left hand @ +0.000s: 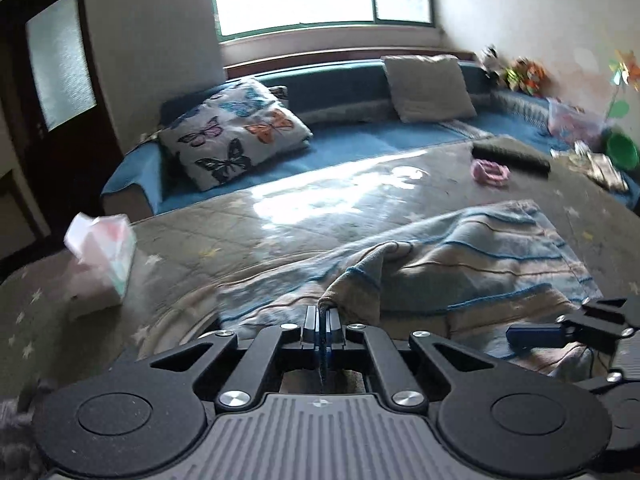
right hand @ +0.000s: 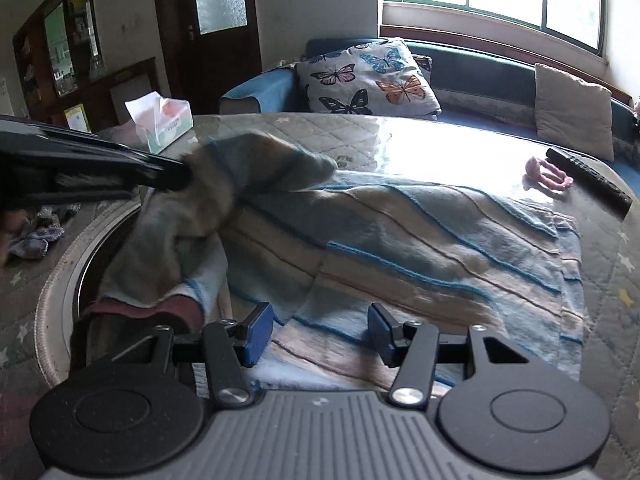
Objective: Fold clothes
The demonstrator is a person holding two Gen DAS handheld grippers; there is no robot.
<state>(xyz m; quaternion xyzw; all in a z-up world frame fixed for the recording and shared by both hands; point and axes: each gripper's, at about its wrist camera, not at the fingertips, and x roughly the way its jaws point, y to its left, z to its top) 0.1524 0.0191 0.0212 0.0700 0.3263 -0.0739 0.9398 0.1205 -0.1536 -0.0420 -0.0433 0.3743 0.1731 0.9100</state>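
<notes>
A striped blue and beige garment (left hand: 460, 264) lies spread on the round glass-topped table (left hand: 304, 200). My left gripper (left hand: 322, 316) is shut on a lifted fold of its near left edge. In the right wrist view the same garment (right hand: 400, 248) lies flat ahead, and the left gripper (right hand: 176, 174) holds a raised bunch of it at the left. My right gripper (right hand: 320, 330) is open and empty, just above the garment's near edge. It also shows at the right edge of the left wrist view (left hand: 532, 336).
A tissue box (left hand: 104, 256) stands at the table's left. A pink scrunchie-like item (left hand: 490, 172) and a dark rolled cloth (left hand: 512, 154) lie at the far right. A blue sofa (left hand: 340, 140) with a butterfly cushion (left hand: 236, 132) runs behind the table.
</notes>
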